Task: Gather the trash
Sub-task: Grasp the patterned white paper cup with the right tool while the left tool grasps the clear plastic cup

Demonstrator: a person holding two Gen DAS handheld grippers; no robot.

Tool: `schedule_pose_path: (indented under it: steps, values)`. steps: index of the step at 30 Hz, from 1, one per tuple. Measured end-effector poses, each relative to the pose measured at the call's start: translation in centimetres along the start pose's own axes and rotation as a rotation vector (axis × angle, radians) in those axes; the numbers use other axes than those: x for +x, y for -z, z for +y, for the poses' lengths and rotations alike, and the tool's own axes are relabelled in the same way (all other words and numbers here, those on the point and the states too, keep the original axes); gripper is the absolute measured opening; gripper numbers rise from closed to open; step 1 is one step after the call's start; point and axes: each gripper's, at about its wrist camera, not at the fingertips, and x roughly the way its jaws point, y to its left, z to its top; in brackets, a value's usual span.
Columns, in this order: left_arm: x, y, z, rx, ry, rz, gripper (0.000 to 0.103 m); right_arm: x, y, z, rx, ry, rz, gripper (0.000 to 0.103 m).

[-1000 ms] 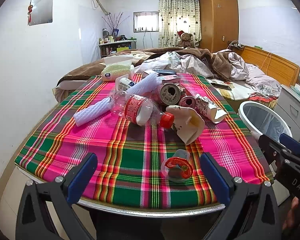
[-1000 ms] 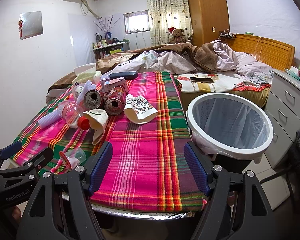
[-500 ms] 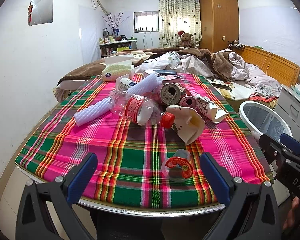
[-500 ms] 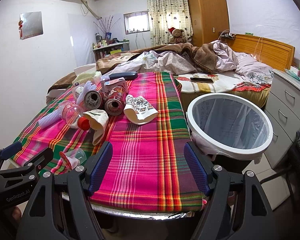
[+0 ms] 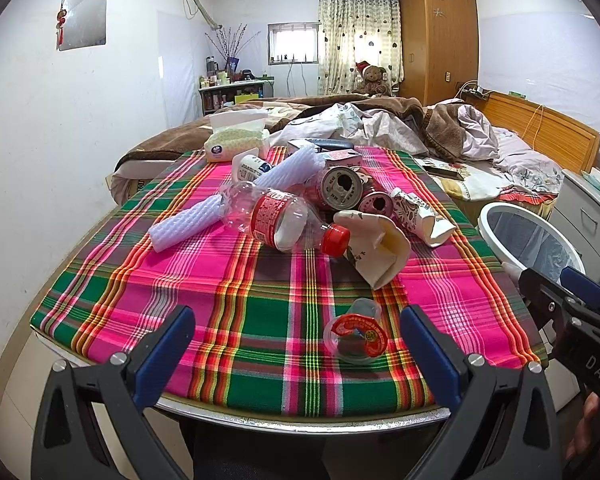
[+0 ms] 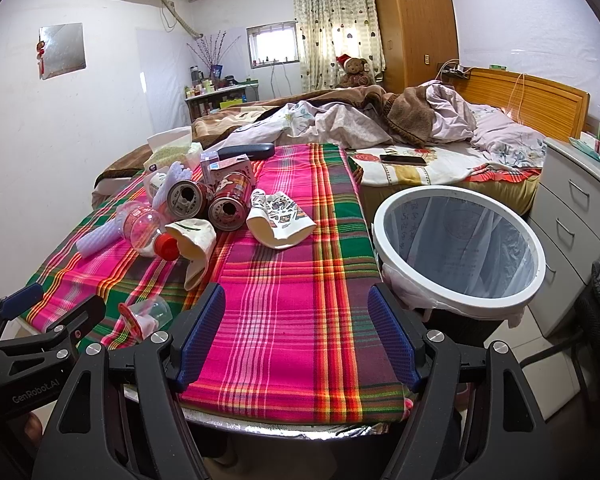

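In the left wrist view, the left claw (image 5: 296, 344) is spread wide and holds nothing. It hangs at the near edge of the surface with the pink and green plaid cloth (image 5: 228, 280). A small clear plastic cup with a red peeled lid (image 5: 356, 336) lies on its side between the two blue pads, closer to the right one, but not touching them. Up at 12 o'clock from the cup sits a pile of trash. There is a clear plastic bottle with a red cap and red label (image 5: 288, 224), a squashed white paper cup (image 5: 376, 248) just beside the cap, two red drink cans (image 5: 342, 189) lying on their sides, a patterned paper cup (image 5: 420, 216) and a long white bumpy foam sleeve (image 5: 188, 226). At 3 o'clock, off the surface, stands a round white trash bin with a clear bag (image 5: 528, 236). The right claw (image 5: 560, 292) pokes in at the right edge.

In the right wrist view, the right claw (image 6: 296, 332) is also spread wide and empty, over a bare part of the cloth. The white bin (image 6: 460, 248) stands at 2 o'clock, just beside the surface. The trash pile lies at 10 o'clock, well apart from this claw. The small clear cup (image 6: 144, 314) lies at 9 o'clock, near the left claw (image 6: 40, 312).
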Motion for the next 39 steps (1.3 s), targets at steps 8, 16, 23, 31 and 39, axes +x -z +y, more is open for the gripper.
schedule_pose_path:
  steps: [8, 16, 23, 31, 39]
  values:
    - [1.7, 0.1, -0.5, 0.020, 0.009, 0.047, 0.103, 1.2, -1.1, -0.7, 0.005, 0.005, -0.018, 0.075]
    - [5.2, 0.4, -1.7, 0.065, 0.045, 0.142, 0.099, 7.1, -3.4, -0.1, -0.032, -0.093, 0.049, 0.075]
    - [6.8, 0.7, -1.7, 0.038, 0.093, 0.190, 0.088, 10.4, -4.2, 1.6, -0.102, -0.115, 0.104, 0.075]
    - [7.3, 0.9, -1.2, 0.008, 0.130, 0.209, 0.075, 12.4, -4.9, 2.0, -0.140, -0.112, 0.176, 0.071]
    - [7.3, 0.6, -0.6, -0.002, 0.142, 0.208, 0.055, 13.3, -5.0, 2.0, -0.124, -0.122, 0.240, 0.038]
